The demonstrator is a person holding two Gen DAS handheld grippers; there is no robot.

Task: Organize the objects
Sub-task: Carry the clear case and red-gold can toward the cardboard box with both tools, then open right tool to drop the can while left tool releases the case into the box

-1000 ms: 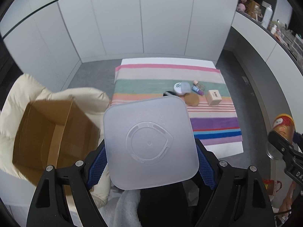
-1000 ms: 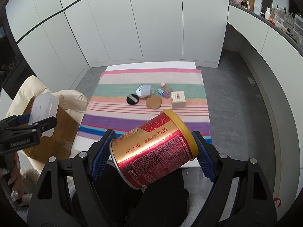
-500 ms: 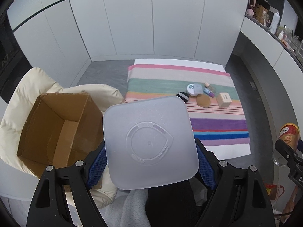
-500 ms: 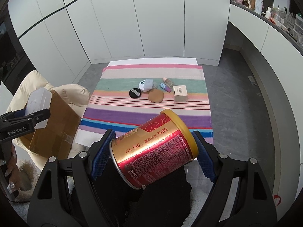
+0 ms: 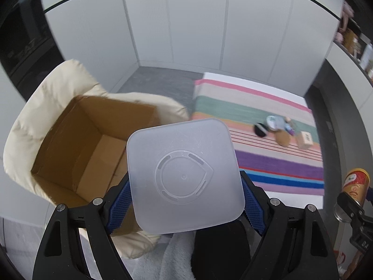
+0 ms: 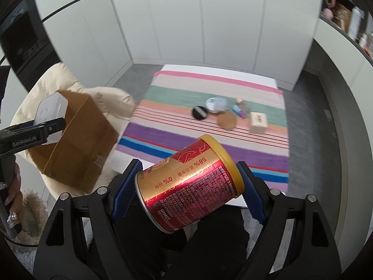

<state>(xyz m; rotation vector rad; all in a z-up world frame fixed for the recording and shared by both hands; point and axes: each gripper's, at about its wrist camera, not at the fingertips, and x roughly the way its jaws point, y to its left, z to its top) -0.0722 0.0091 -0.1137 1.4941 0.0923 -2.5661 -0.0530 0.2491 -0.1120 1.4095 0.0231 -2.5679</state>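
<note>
My left gripper [image 5: 184, 200] is shut on a frosted white square plastic container [image 5: 184, 175], held in the air beside the open cardboard box [image 5: 91, 144]. The container also shows in the right wrist view [image 6: 50, 112], at the box [image 6: 77, 144]. My right gripper [image 6: 186, 186] is shut on a red and gold can [image 6: 188, 184], tilted, above the near edge of the striped cloth [image 6: 209, 140]. The can also shows in the left wrist view [image 5: 355, 183]. Small items lie on the cloth: a black compact [image 6: 199, 112], a round white tin [image 6: 215, 103], a brown disc [image 6: 226, 121], a small beige box [image 6: 258, 122].
The cardboard box rests on a cream padded chair [image 5: 35, 116]. White cabinet walls [image 5: 186, 23] stand behind the striped table. A counter with bottles [image 6: 349, 21] runs along the right. Grey floor [image 6: 314, 116] lies around the table.
Both grippers have swung left. The open box now sits closer and more central in the left wrist view, and the striped cloth has shifted right. Both grips are unchanged.
</note>
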